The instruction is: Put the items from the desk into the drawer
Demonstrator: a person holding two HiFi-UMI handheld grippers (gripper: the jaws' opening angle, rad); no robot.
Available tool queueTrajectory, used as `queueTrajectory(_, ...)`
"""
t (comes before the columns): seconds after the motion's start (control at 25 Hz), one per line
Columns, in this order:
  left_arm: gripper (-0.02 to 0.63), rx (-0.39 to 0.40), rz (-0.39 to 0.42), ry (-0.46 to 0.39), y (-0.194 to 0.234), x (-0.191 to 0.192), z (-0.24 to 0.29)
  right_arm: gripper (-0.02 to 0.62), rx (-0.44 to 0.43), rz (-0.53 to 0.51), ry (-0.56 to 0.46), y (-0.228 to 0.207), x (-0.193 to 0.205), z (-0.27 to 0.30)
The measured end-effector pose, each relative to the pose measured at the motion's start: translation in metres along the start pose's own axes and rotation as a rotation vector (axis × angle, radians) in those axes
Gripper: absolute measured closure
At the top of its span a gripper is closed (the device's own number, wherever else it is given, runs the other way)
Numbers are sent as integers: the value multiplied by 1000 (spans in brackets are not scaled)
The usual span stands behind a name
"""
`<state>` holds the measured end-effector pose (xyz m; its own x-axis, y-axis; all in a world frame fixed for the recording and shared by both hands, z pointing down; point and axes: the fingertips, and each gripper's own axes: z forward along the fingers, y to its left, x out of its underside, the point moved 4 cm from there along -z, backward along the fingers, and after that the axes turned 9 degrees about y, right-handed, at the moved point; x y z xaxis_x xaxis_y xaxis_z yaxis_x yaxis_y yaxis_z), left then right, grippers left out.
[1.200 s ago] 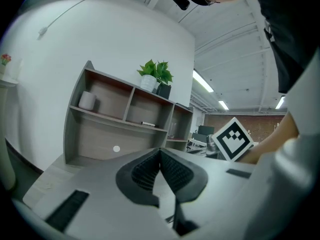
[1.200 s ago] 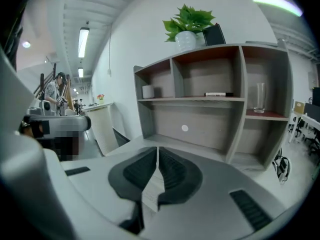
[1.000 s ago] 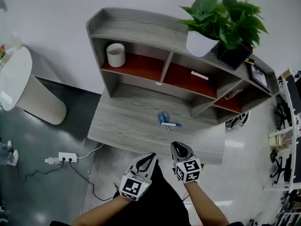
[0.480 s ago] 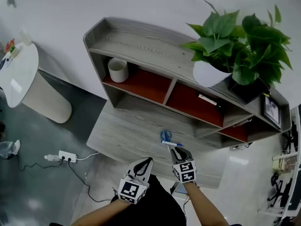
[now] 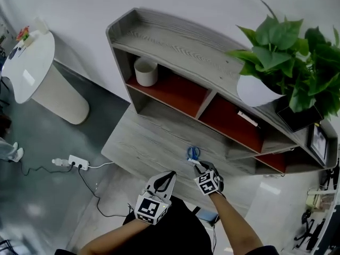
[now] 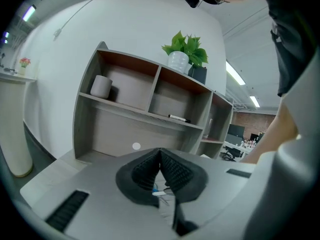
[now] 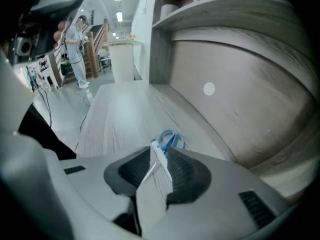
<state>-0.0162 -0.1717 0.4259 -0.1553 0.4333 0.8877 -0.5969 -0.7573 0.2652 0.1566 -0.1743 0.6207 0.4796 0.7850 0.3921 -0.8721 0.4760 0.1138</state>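
Observation:
A white pen with a blue cap [image 5: 195, 162] lies on the grey desk [image 5: 143, 142] beside blue-handled scissors [image 5: 193, 153]. My right gripper [image 5: 204, 168] points steeply down at them. Its jaws have just been opening. In the right gripper view the pen [image 7: 159, 153] lies in the gap between the pads, which do not press on it, and the scissors [image 7: 169, 138] lie just beyond. My left gripper [image 5: 170, 173] hovers at the desk's front edge, shut with nothing in it [image 6: 160, 151].
A shelf unit [image 5: 175, 41] stands on the desk's back. It holds a white cup [image 5: 146, 71], a marker [image 5: 248, 119] and a potted plant [image 5: 287, 52] on top. A round white table [image 5: 29, 62] and a power strip [image 5: 74, 162] are at the left.
My right gripper has gone forward and down from the desk's front edge to the pen, and its jaws have parted. The left gripper has shifted a little along the front edge.

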Motion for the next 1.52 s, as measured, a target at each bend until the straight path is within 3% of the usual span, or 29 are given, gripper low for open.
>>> queueTrajectory(0.28,592,-72,-33,15,20,12,-11,486,-42,-103,99,-6,6,38)
queueTrajectory(0.76,592,-176,-61,19,45,15,-42,485,-60,-90,176,-13,19,66)
queueTrajectory(1.2,592,-174,-55,26,40,21,-47,515,-64,-80,168,-11,18,68)
queueTrajectory(1.52,592,-114,-39,23,29,23,-48,515,-36,-31,135,-6,18,44)
